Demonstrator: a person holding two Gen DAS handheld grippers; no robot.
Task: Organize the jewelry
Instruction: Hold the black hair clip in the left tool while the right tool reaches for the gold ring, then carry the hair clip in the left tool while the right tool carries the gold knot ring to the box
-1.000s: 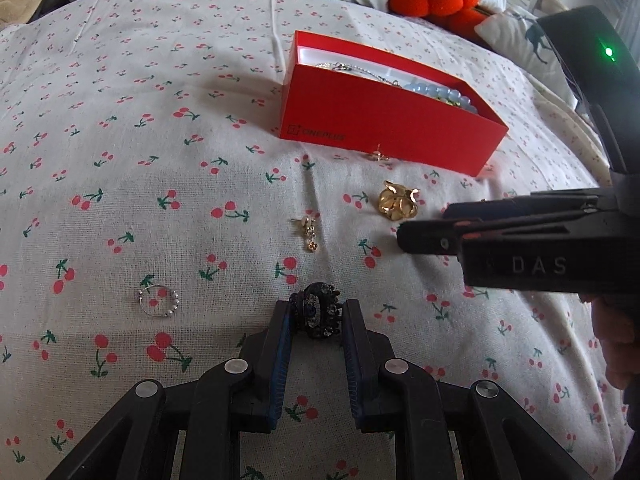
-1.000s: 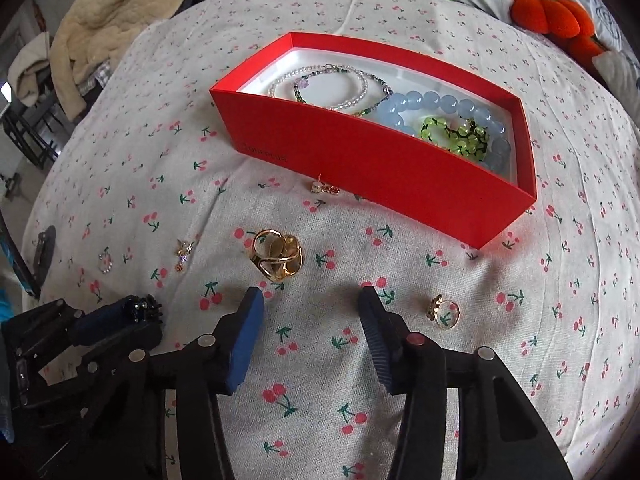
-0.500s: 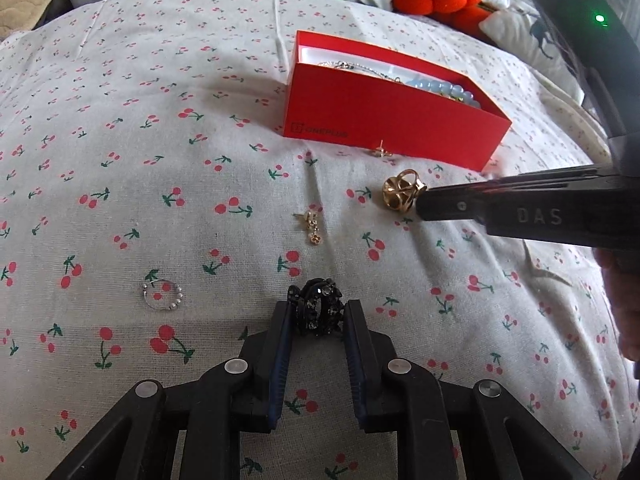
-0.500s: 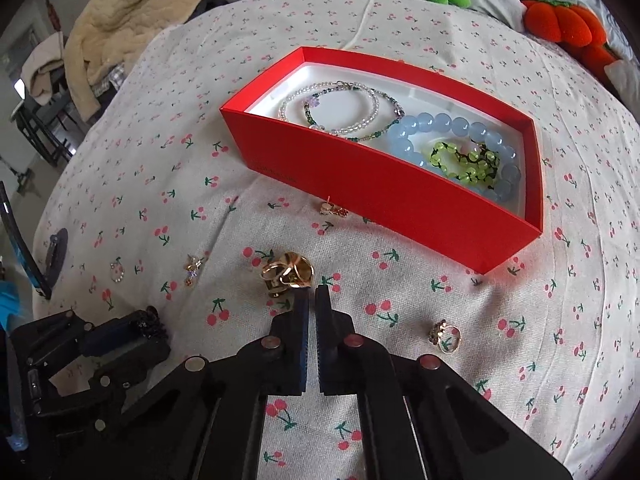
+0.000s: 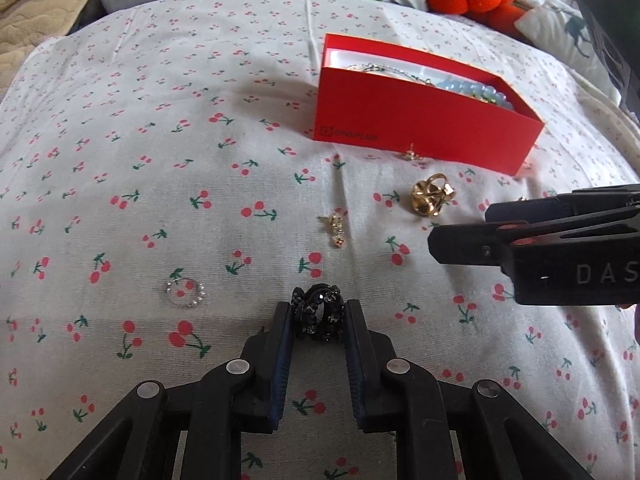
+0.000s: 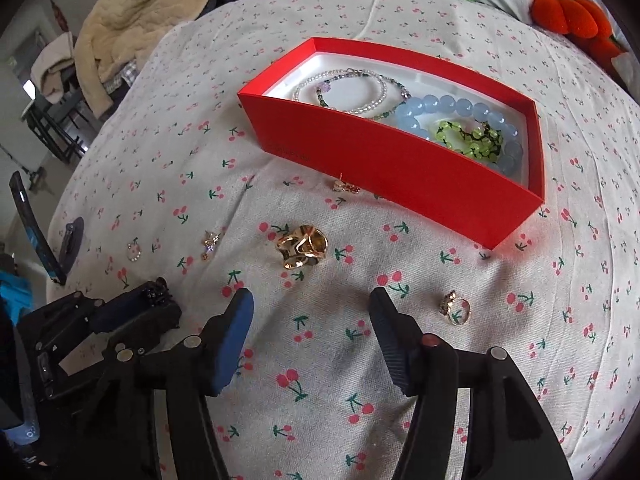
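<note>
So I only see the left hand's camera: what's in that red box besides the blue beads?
Observer: A green bead bracelet lies inside the loop of blue beads in the red box.
Operator: Is the other gripper holding anything?
Observer: No. The right gripper has its jaws opening over bare cloth, nothing between them.
Operator: Any jewellery I'm missing?
Observer: A small gold ring lies on the cloth beside that gripper's right finger.
</note>
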